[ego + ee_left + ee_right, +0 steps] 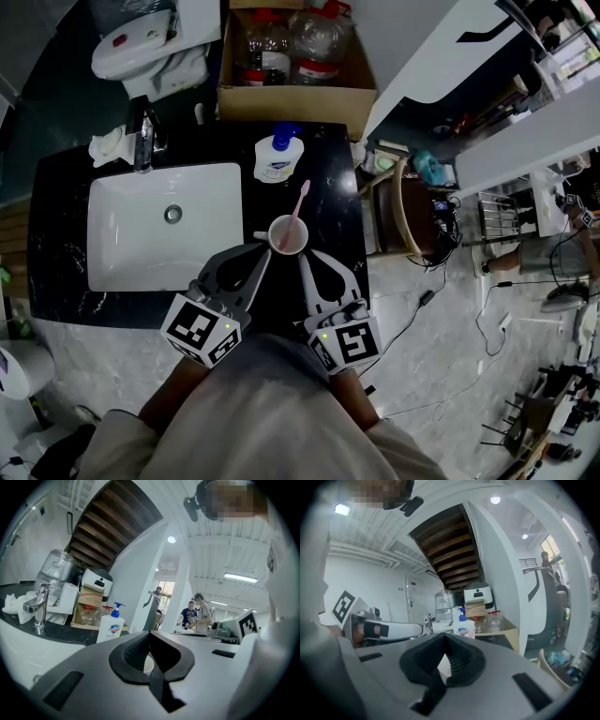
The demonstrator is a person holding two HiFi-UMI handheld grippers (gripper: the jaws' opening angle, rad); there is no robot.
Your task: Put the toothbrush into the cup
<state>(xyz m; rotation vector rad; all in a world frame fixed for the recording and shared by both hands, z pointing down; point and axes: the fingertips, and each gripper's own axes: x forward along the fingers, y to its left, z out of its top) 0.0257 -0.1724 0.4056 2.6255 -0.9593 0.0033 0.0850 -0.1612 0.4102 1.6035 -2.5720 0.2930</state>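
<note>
A white cup (281, 240) stands on the black counter (323, 187) just right of the sink, with a pink toothbrush (299, 208) upright in it, head leaning up and right. My left gripper (264, 253) is shut, its tips right at the cup's near left side by the handle. The right gripper (302, 257) is shut with nothing in it, its tips just below the cup's right side. In the left gripper view a sliver of the cup (148, 663) shows behind the closed pads (136, 651). The right gripper view shows the cup (444, 663) the same way.
A white sink (112, 246) with a chrome faucet (142, 141) fills the counter's left part. A blue-capped soap bottle (277, 157) stands behind the cup. A cardboard box (295, 94) of bottles sits beyond the counter. A crumpled white cloth (109, 146) lies by the faucet. People stand in the far background.
</note>
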